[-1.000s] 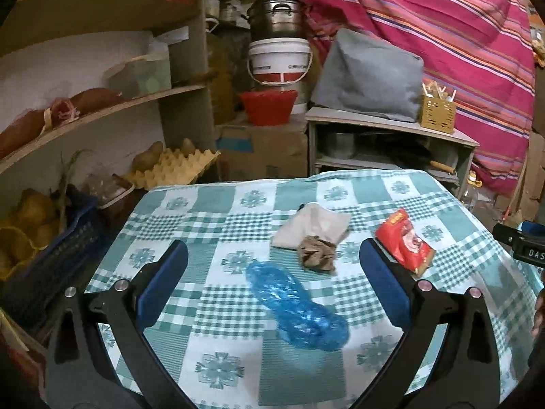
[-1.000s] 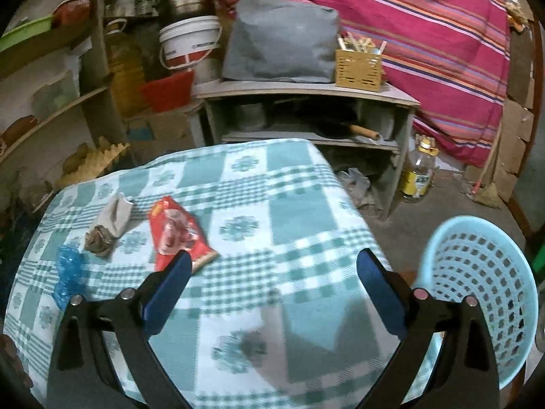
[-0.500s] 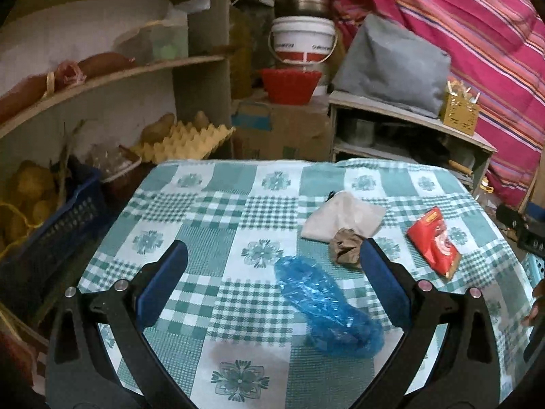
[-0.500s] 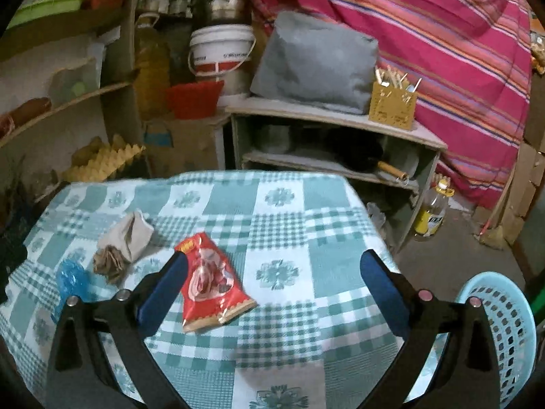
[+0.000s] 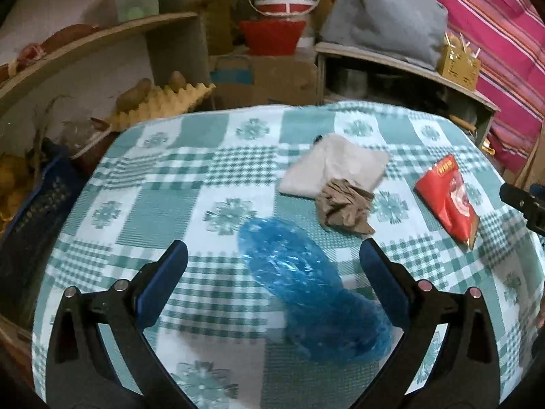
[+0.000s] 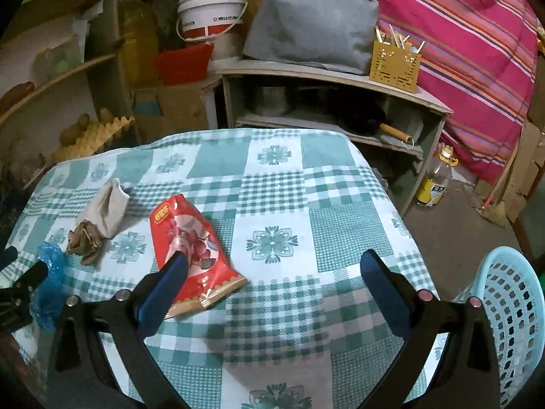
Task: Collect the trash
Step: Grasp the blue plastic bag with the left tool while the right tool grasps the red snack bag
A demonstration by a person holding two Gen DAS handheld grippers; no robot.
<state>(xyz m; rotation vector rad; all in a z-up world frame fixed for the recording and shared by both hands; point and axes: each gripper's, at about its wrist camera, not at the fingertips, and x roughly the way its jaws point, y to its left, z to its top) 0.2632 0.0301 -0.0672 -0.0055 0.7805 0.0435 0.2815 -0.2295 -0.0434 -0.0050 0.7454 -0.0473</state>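
My left gripper (image 5: 272, 266) hangs above the near part of the table with its jaws spread wide and nothing between the pads; the crumpled blue plastic bag (image 5: 306, 293) lies on the green-checked tablecloth (image 5: 170, 204) directly under that gap, not touched by either finger as far as I can tell. My right gripper (image 6: 272, 269) is likewise spread wide and empty, over the right half of the table; its left fingertip overlaps the red snack wrapper (image 6: 190, 238) in view, contact not resolvable. Beyond the blue bag, a scrunched brown paper wad (image 5: 345, 206) rests against the near edge of a flat pale cloth-like piece (image 5: 335, 167). The red wrapper lies to the right of those, apart from them. A light blue perforated plastic basket (image 6: 507, 310) stands off the table's right edge, lower than the tabletop. Farther back: a low grey shelf unit (image 6: 327, 78) carrying a grey cushion (image 6: 310, 24) and a yellow utensil holder (image 6: 395, 64), a white bucket (image 6: 211, 13) above a red tub (image 6: 184, 63), an egg tray (image 5: 163, 102) at left, and a pink striped fabric (image 6: 460, 34) behind
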